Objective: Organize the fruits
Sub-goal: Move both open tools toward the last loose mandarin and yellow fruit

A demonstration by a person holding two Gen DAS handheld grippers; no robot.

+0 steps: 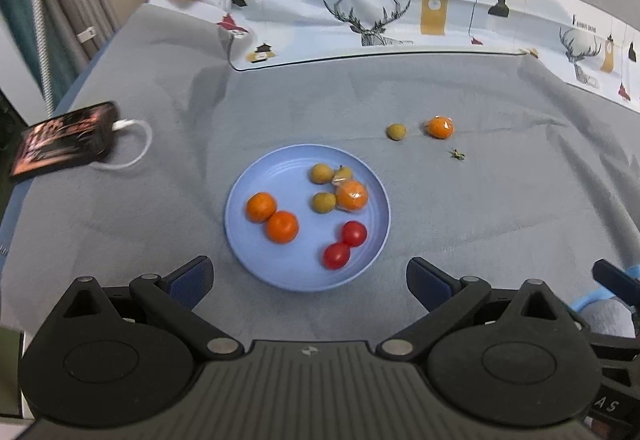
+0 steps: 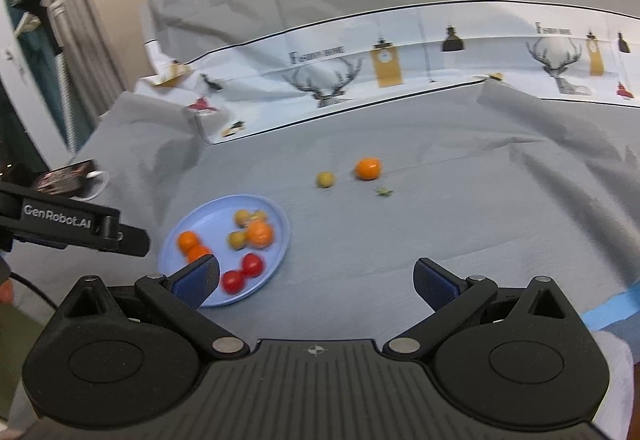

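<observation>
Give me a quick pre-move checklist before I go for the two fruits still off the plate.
1. Left gripper open and empty: ok.
2. Right gripper open and empty: ok.
3. Loose orange lies unobstructed on the grey cloth: ok.
4. Small yellow-green fruit apart from the orange, room for fingers: ok.
5. Blue plate has bare space left: ok.
6. Right view sharp enough for aiming: not ok, blurred.
</observation>
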